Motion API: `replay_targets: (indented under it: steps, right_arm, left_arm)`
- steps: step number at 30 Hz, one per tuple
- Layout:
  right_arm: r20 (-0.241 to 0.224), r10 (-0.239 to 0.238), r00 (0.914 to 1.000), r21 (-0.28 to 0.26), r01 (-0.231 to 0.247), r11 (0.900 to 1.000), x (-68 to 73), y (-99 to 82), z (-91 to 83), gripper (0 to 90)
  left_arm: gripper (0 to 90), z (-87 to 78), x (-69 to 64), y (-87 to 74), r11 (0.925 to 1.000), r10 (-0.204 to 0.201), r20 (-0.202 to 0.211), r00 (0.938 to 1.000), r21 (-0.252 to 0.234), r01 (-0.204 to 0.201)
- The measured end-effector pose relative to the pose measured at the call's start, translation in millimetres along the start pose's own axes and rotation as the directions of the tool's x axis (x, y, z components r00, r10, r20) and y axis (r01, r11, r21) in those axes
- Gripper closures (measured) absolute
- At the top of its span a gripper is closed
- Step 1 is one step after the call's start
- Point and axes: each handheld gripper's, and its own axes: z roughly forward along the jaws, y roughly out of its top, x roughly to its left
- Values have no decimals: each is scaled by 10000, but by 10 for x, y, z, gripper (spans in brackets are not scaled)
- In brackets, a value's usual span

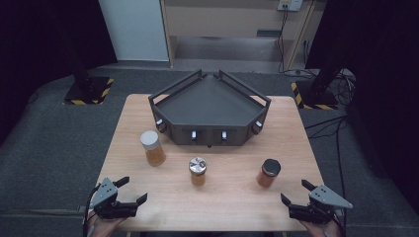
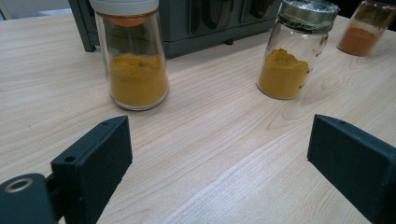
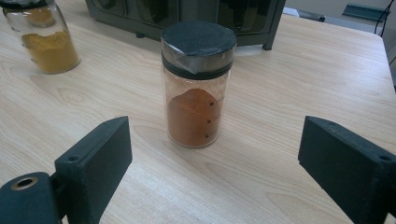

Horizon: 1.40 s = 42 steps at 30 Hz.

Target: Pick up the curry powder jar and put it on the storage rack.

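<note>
You are holding both grippers low at the near edge of the wooden table (image 1: 232,197), the left gripper (image 1: 129,190) at the near left corner and the right gripper (image 1: 295,191) at the near right corner, and both are standing with jaws spread wide and nothing between them. Three spice jars are standing upright in a loose row ahead of you, well apart from one another: a white-capped jar (image 1: 152,147) of yellow powder on the left, a silver-lidded jar (image 1: 197,171) in the middle, and a black-lidded jar (image 1: 269,173) of reddish-orange powder on the right. Beyond them, at the far side, a dark angular rack (image 1: 210,106) with knobs along its front is waiting, bare inside. The right gripper is already pointing squarely at the black-lidded jar, so that looks like the reach in hand. Going well, you are keeping the jaws spread, sliding forward level with the table until the glass body sits midway between the pads, below the lid, then squeezing gently so the jar stays upright. No brand, label or readable writing is showing on any jar; three small dark dots are running down the glass of the black-lidded one.
</note>
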Motion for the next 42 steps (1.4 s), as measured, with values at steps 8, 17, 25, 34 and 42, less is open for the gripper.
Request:
replay_targets:
  steps: [8, 17, 25, 34, 42]
  right_arm:
    - [0, 78, 10000, -103, -78, 9999, -21, -23, -4, 97]
    - [58, 84, 9999, -122, -83, 9999, 2, -19, -33, 98]
    - [-3, 100, 10000, -36, -100, 9999, -8, -13, -17, 97]
    - [-11, 77, 10000, -45, -77, 10000, -4, -12, -17, 97]
    - [-31, 98, 9999, -53, -98, 9999, -9, -13, -14, 97]
  left_arm:
    - [54, -1, -12, 3, 10000, -33, -96, 9999, -34, 33]
    - [54, 8, -1, -1, 10000, 77, 64, 9999, -50, -77]
    - [53, 7, -8, 2, 9999, 90, 47, 9999, -54, -90]
    - [48, 7, -36, 28, 9998, 206, 68, 9998, -38, -206]
    - [52, -2, -40, 44, 9999, 33, 63, 10000, -136, -32]
